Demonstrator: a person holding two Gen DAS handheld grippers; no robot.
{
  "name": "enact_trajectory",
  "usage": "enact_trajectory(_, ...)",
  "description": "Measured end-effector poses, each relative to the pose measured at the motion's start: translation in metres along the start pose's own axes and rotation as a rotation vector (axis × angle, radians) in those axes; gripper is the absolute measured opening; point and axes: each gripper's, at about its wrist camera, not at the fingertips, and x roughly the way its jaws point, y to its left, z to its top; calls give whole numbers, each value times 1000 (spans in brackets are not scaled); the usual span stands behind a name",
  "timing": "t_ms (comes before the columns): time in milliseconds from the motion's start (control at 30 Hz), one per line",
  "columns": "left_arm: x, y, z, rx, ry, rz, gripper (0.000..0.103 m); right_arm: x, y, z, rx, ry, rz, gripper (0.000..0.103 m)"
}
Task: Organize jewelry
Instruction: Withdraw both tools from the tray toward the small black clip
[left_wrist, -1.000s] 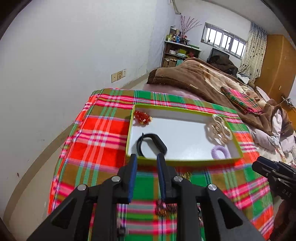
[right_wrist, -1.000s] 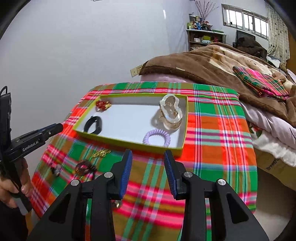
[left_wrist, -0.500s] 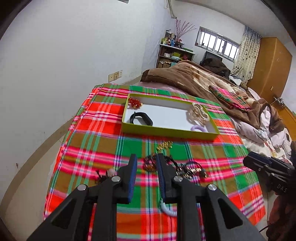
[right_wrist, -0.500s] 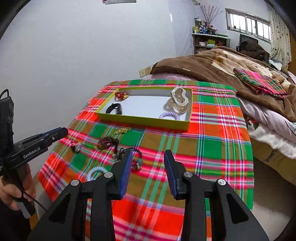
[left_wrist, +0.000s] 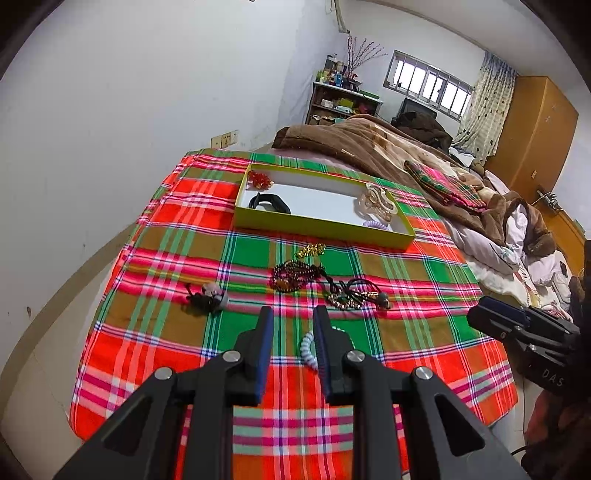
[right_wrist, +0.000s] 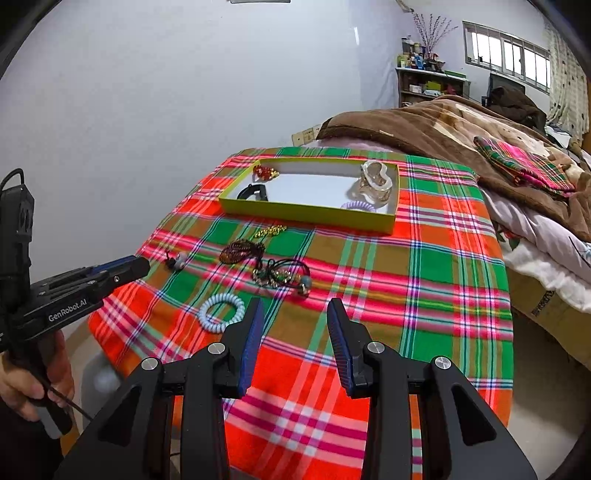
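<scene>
A yellow-green box (left_wrist: 321, 229) (right_wrist: 306, 214) lies at the far end of the plaid cloth (left_wrist: 177, 332). It holds red beads (left_wrist: 260, 179), a black band (left_wrist: 269, 202), clear clips (left_wrist: 376, 201) and a purple coil (right_wrist: 356, 206). Loose on the cloth lie a gold chain (left_wrist: 310, 251), a dark bead necklace (left_wrist: 295, 275), a corded bead tangle (left_wrist: 354, 295), a small dark piece (left_wrist: 208, 295) and a white coil tie (right_wrist: 221, 312). My left gripper (left_wrist: 292, 325) hovers open and empty above the white coil tie (left_wrist: 307, 349). My right gripper (right_wrist: 295, 314) is open and empty, right of the coil.
The cloth covers the foot of a bed, with a white wall (left_wrist: 110, 147) close on the left. A brown blanket (right_wrist: 443, 125) and a folded plaid cloth (right_wrist: 524, 162) lie behind the box. A hand (right_wrist: 33, 384) holds the left gripper's handle. The cloth's near edge drops to the floor.
Both grippers have drawn back from the box toward the near edge of the cloth. The loose jewelry and the white coil tie have come into view. Neither jaw has changed its gap.
</scene>
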Motion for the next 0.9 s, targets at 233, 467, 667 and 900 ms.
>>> enact_trajectory(233,-8,5,-7,-16,-6,-2,23,0,5,-8,-14,17,0,36)
enact_trajectory(467,-8,17,-11,-43,-5,4,23,6,8,-9,-41,28,-6,36)
enact_trajectory(667,-4,35,-12,-78,4,29,23,16,10,-11,-62,45,-7,36)
enact_trajectory(900,9,49,-13,-105,32,39,28,31,11,-10,-71,66,-1,36)
